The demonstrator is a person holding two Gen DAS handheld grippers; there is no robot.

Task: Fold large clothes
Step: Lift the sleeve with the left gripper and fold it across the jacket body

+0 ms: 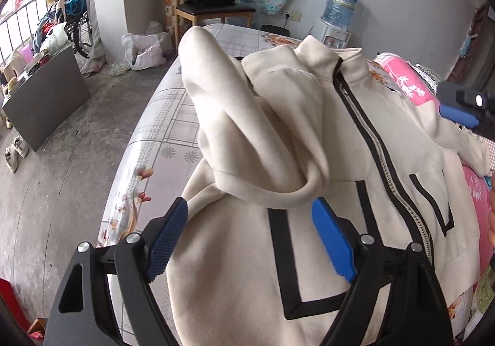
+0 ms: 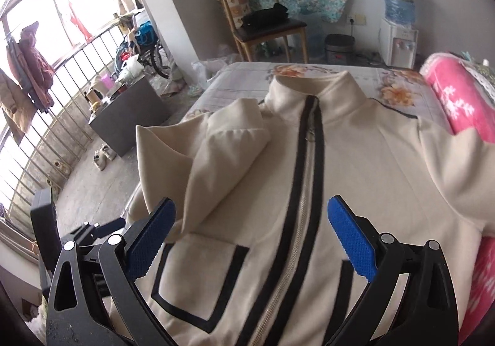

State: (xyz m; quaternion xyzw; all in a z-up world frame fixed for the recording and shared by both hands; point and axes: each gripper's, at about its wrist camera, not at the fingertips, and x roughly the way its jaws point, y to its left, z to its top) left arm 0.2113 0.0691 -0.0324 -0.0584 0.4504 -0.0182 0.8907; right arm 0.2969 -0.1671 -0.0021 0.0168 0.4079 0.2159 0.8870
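Observation:
A cream zip-up jacket [image 1: 324, 135] with black trim lies front up on the bed [image 1: 173, 117]; it also shows in the right wrist view [image 2: 355, 160]. Its left sleeve [image 1: 247, 129] is folded in over the chest and shows in the right wrist view too [image 2: 222, 160]. My left gripper [image 1: 250, 216] is open, hovering just behind the sleeve cuff. My right gripper [image 2: 250, 216] is open above the lower zip [image 2: 294, 222], holding nothing. Part of the right gripper [image 1: 461, 111] shows at the right edge of the left wrist view.
A pink blanket [image 2: 458, 98] lies along the bed's right side, under the jacket's other sleeve. Beyond the bed stand a wooden chair [image 2: 263, 24], a water dispenser [image 2: 399, 36] and a dark cabinet [image 1: 46, 98]. Concrete floor lies left of the bed.

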